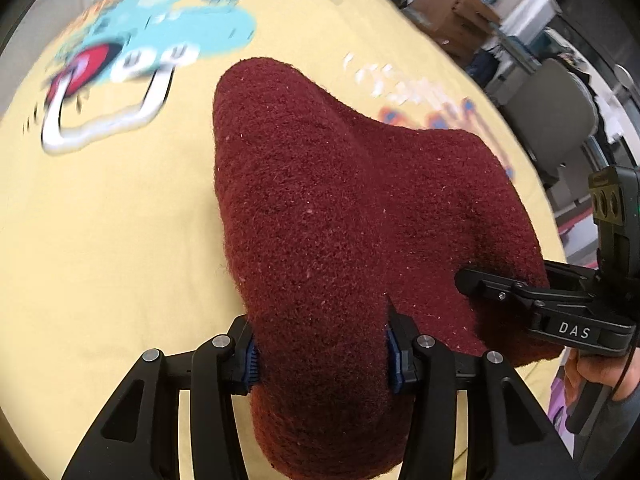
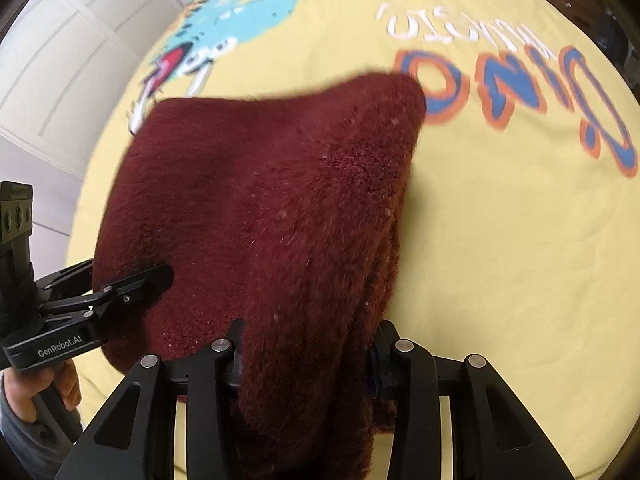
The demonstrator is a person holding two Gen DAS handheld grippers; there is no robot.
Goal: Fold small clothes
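Note:
A dark red fleece garment is held up above a yellow printed cloth. My left gripper is shut on its near left edge, with bunched fabric between the blue pads. My right gripper is shut on the near right edge of the dark red fleece garment, where the fabric shows folded layers. Each gripper shows in the other's view: the right gripper at the right, the left gripper at the left. The far end of the garment hangs toward the yellow printed cloth.
The yellow cloth carries a blue cartoon print and orange-blue lettering. Cardboard boxes and a grey chair stand beyond the right edge. White cabinet doors are at the left.

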